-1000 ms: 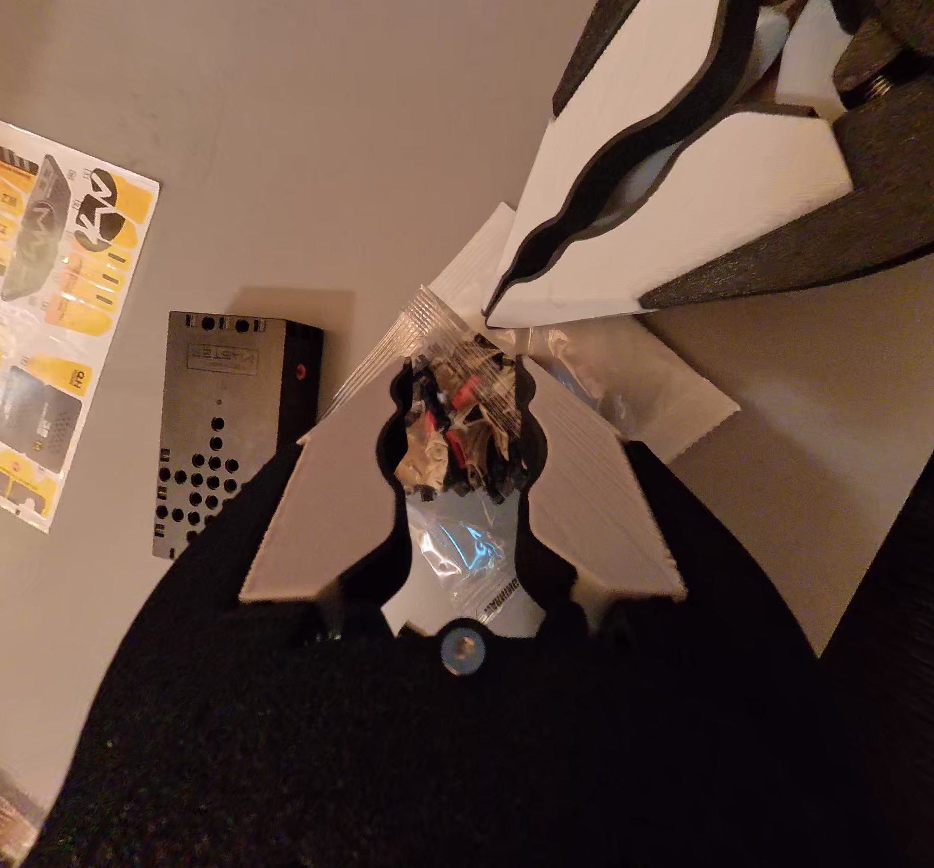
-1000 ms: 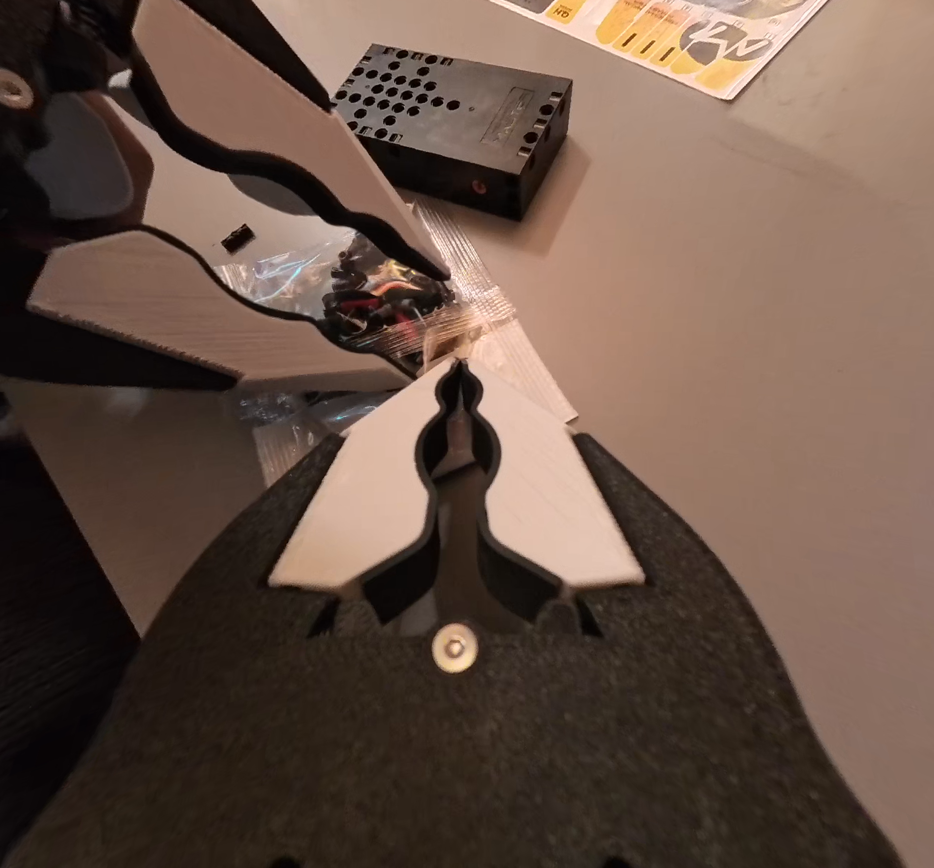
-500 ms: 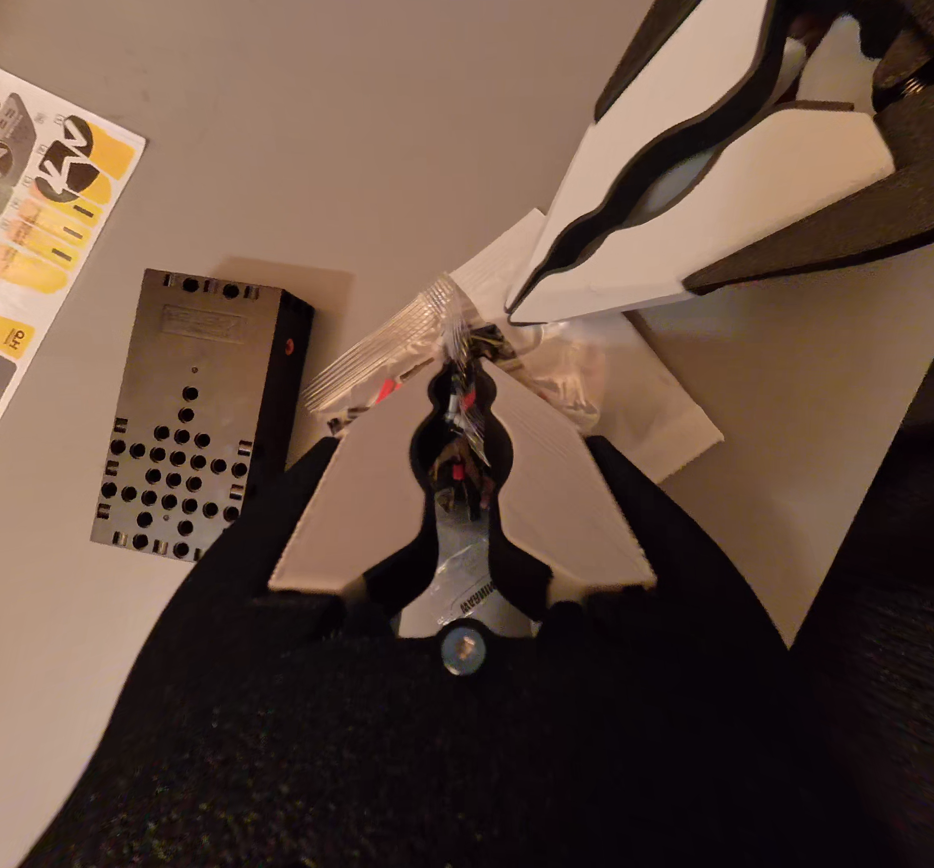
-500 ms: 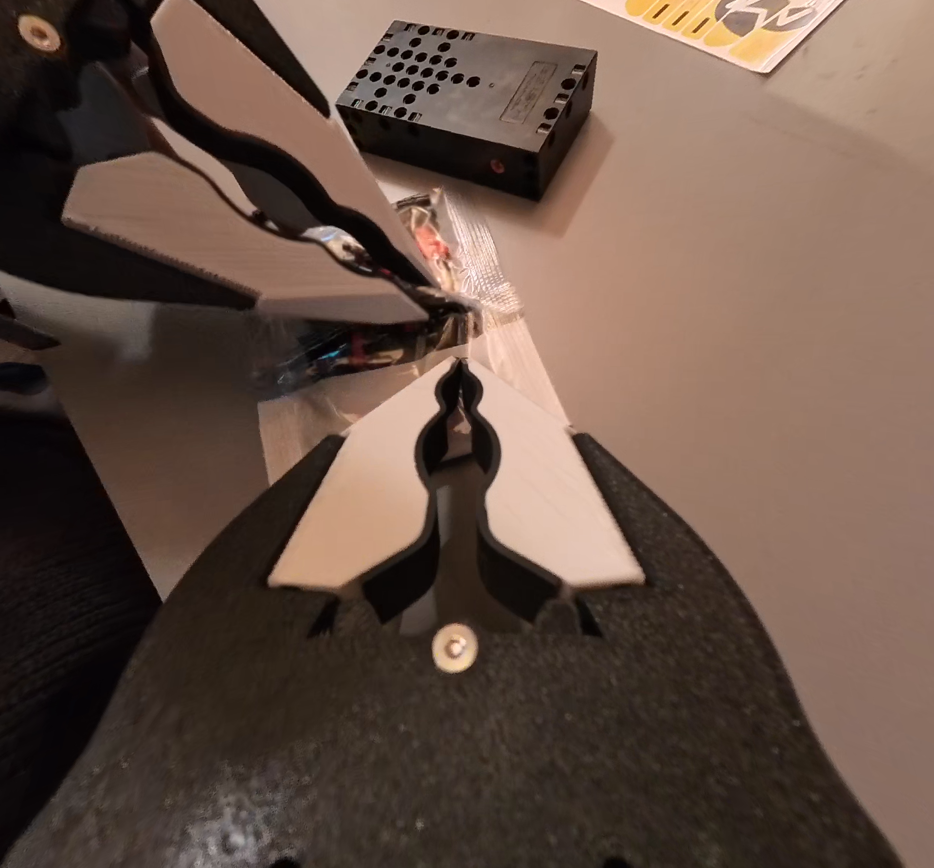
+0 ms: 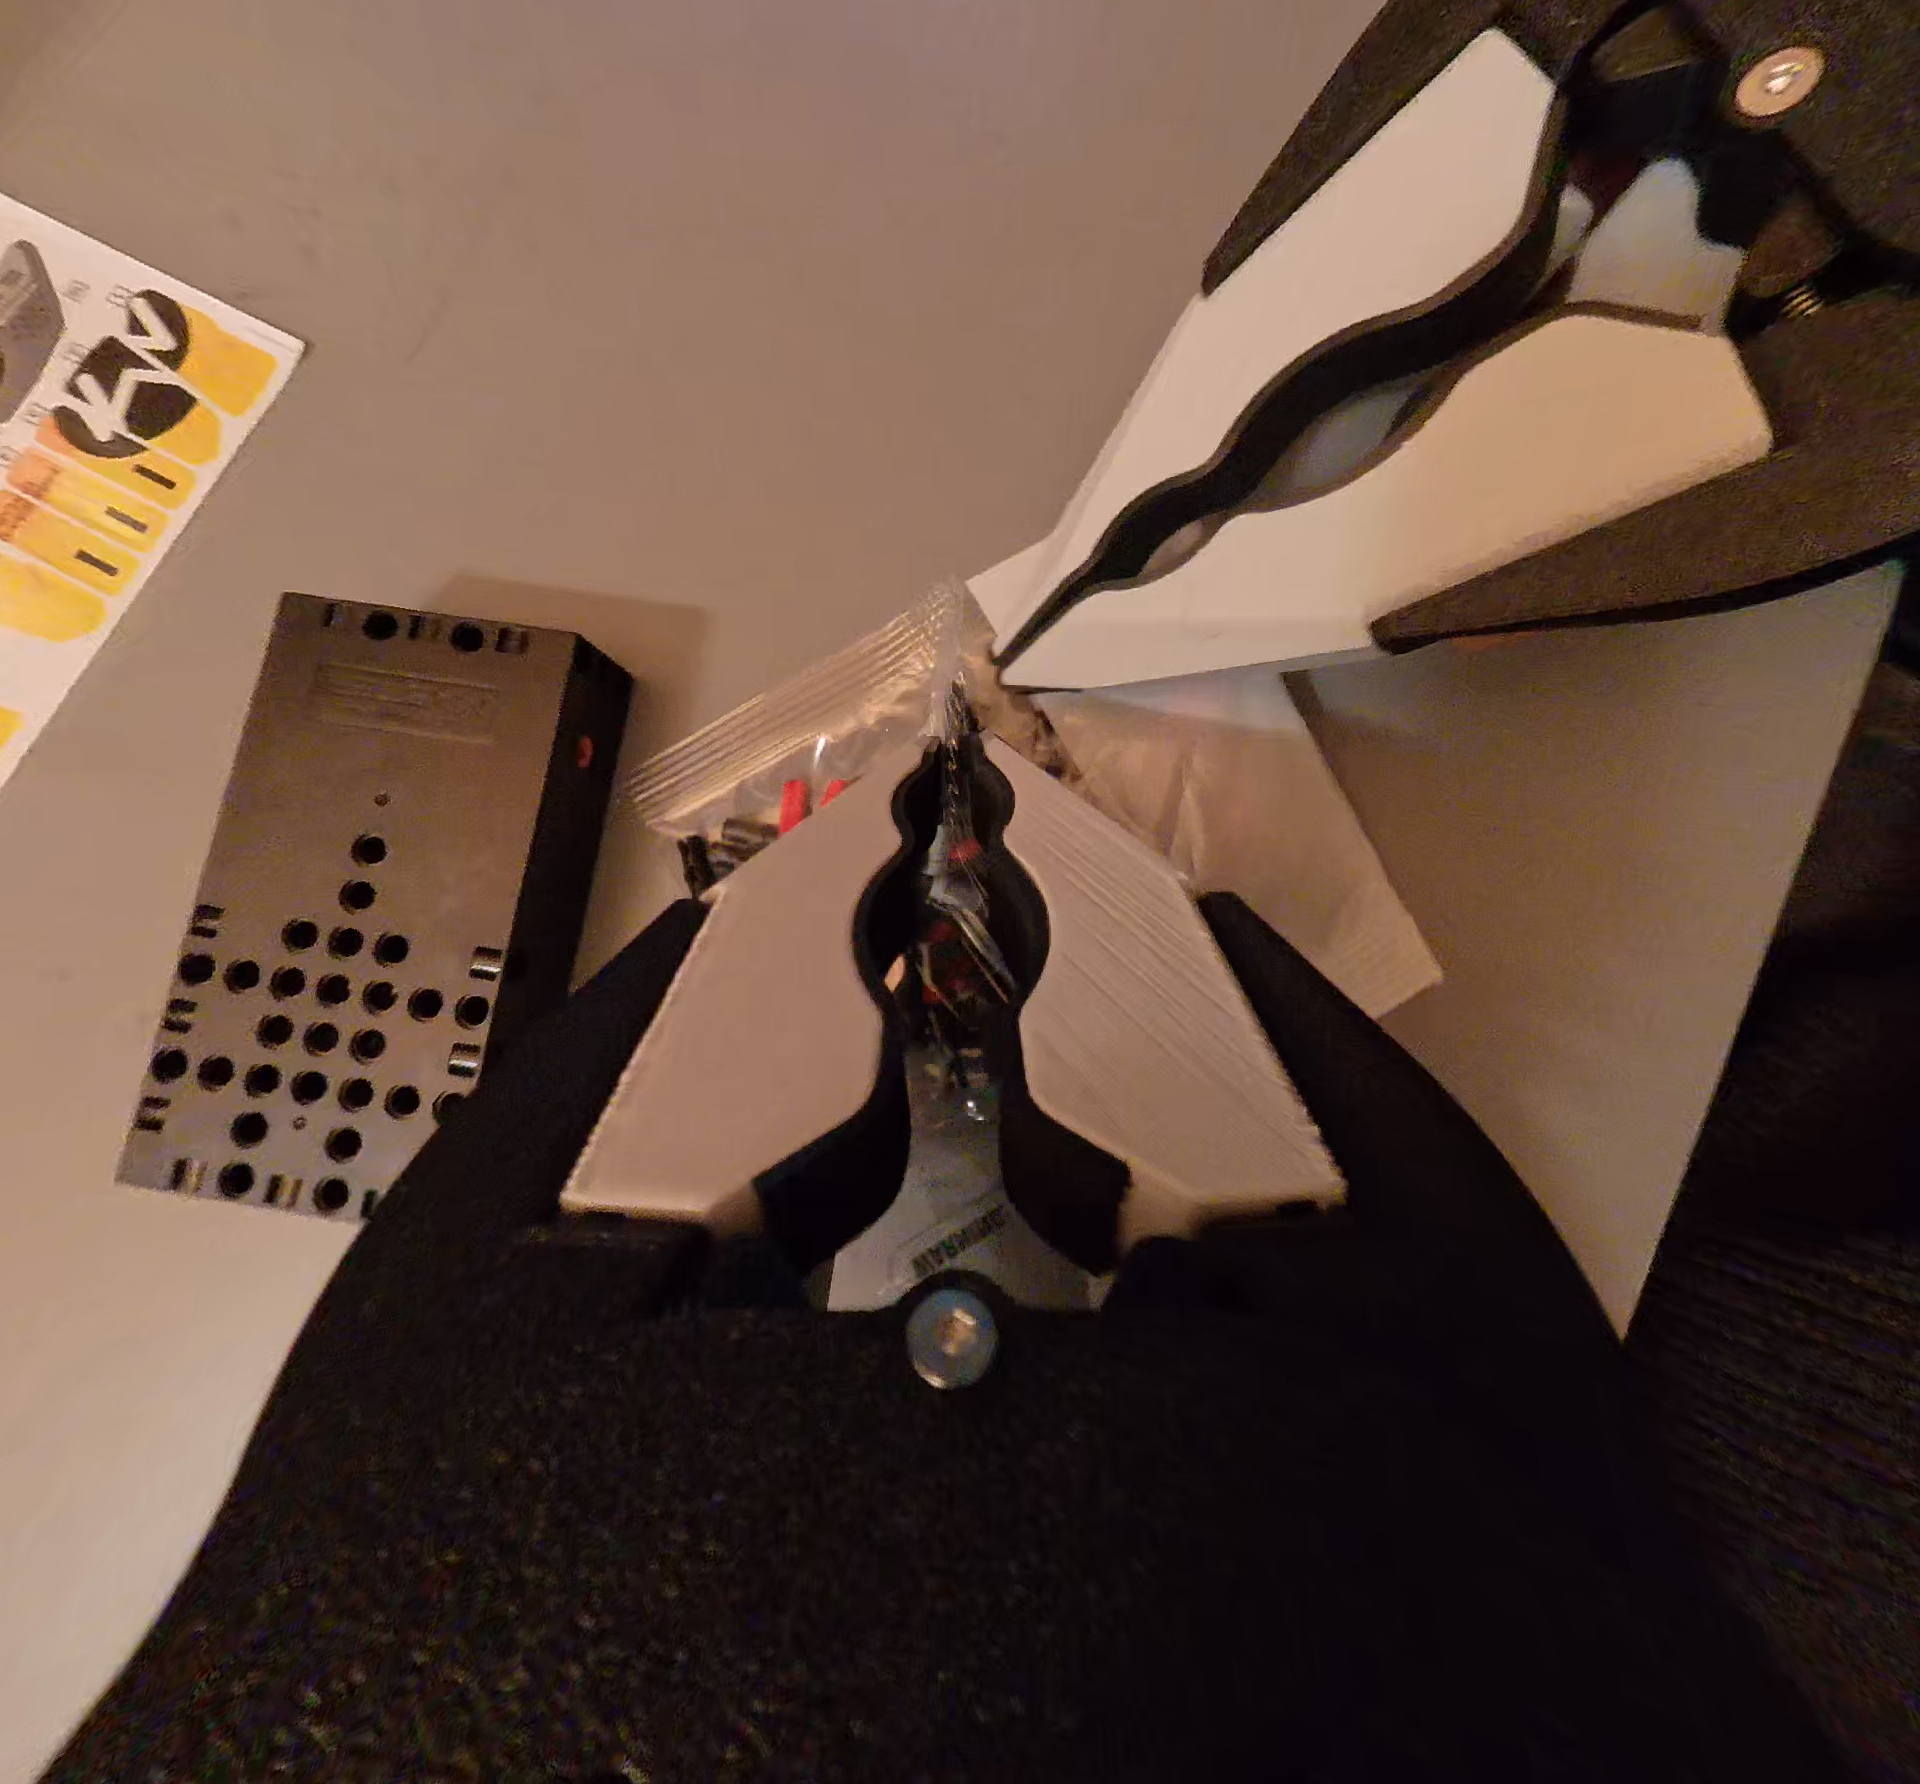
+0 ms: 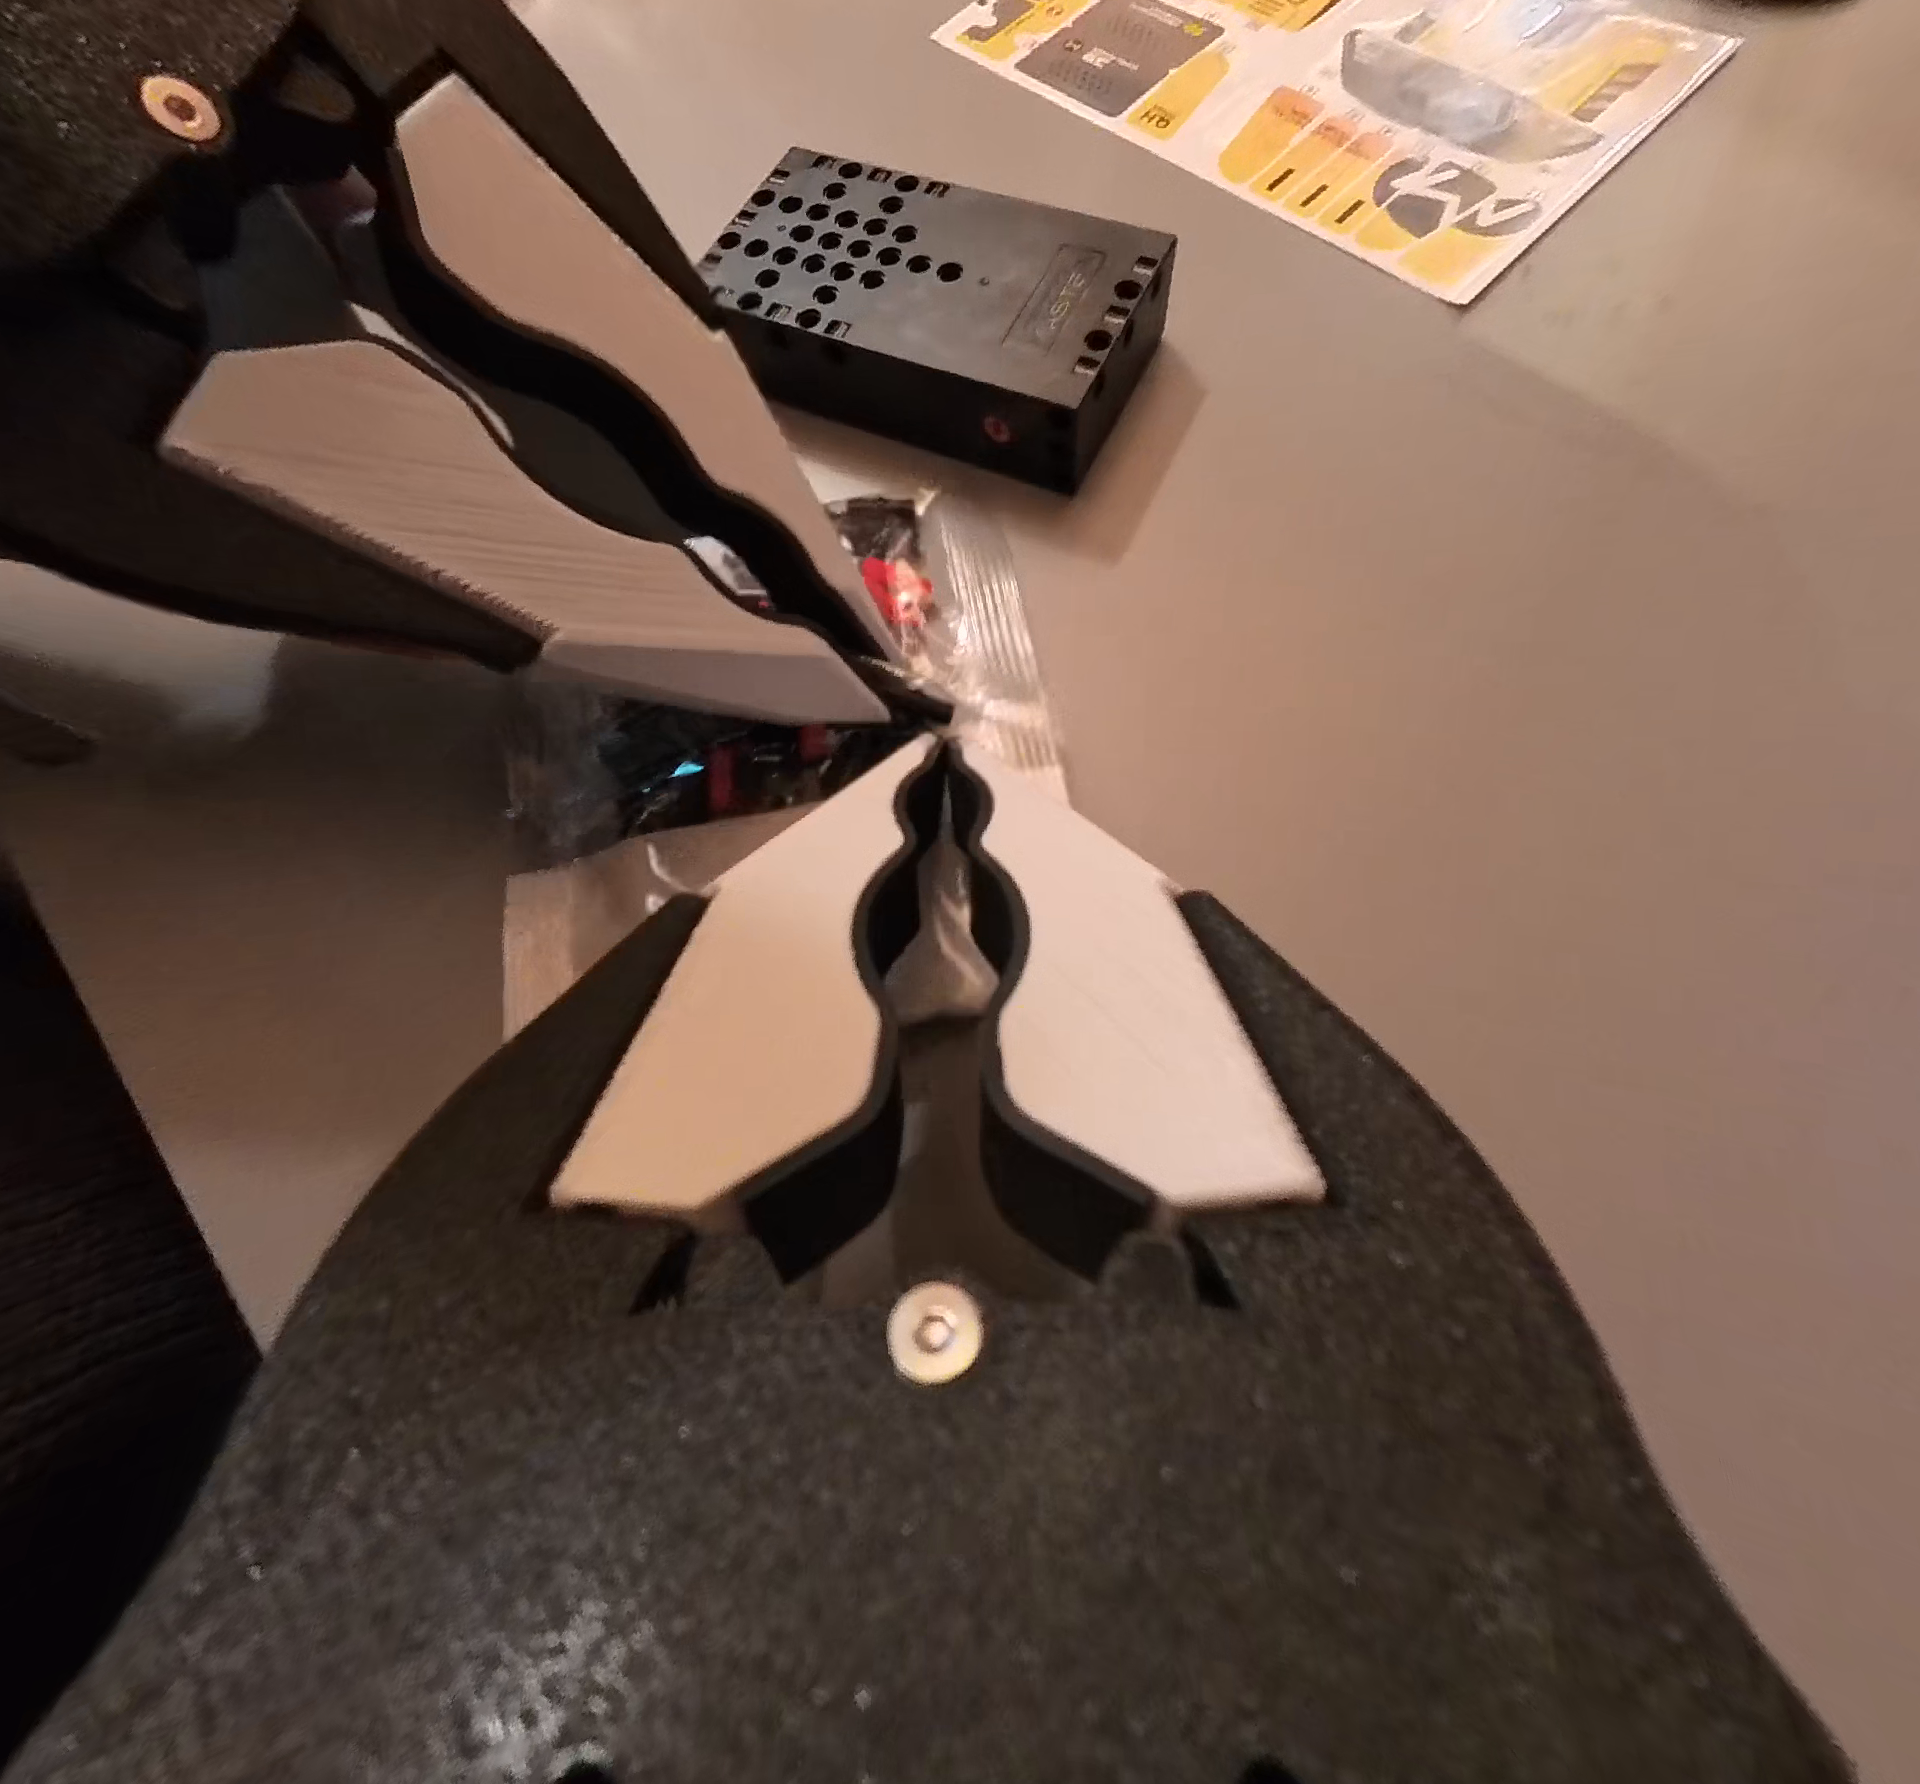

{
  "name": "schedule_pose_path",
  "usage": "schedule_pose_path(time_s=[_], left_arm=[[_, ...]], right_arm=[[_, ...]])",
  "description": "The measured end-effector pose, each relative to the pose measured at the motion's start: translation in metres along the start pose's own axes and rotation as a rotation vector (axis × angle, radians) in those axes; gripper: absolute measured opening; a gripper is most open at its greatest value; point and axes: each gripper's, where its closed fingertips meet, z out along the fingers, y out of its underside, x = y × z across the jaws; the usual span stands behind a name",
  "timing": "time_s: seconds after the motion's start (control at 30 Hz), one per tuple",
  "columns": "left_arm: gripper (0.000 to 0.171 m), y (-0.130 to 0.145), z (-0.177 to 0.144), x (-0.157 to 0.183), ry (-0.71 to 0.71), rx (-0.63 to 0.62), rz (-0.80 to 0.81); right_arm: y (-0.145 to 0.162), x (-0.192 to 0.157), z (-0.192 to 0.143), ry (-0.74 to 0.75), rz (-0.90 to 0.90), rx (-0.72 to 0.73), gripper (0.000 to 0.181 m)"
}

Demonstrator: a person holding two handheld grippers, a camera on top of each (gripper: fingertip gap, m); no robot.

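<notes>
Now | my left gripper (image 5: 951, 747) clenched on clear parts bag (image 5: 800, 747) | right gripper (image 6: 940, 747) clenched on same bag's edge | black perforated box (image 6: 940, 311) far-left.

The bag (image 5: 821, 726) is clear glossy plastic, the box (image 6: 935, 321) matt black plastic, the counter (image 6: 1455, 695) smooth and matt.

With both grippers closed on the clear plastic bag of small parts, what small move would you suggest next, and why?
Probably pull the grippers gently apart. The left gripper and right gripper both pinch the clear plastic bag of small black and red parts near its ribbed sealed edge, tips almost touching, so a slight separation should start a tear.
</notes>
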Motion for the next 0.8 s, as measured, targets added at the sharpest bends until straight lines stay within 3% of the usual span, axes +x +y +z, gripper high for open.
schedule_pose_path(time_s=[0.4,0.8], left_arm=[[0.003,-0.004,0.001,0.001,0.071,0.047,-0.054],[0.001,-0.007,-0.003,-0.005,0.152,0.096,-0.172]], right_arm=[[0.011,0.009,0.007,0.038,0.013,-0.082,0.0],[0.016,0.007,0.003,-0.062,0.095,-0.092,0.001]])
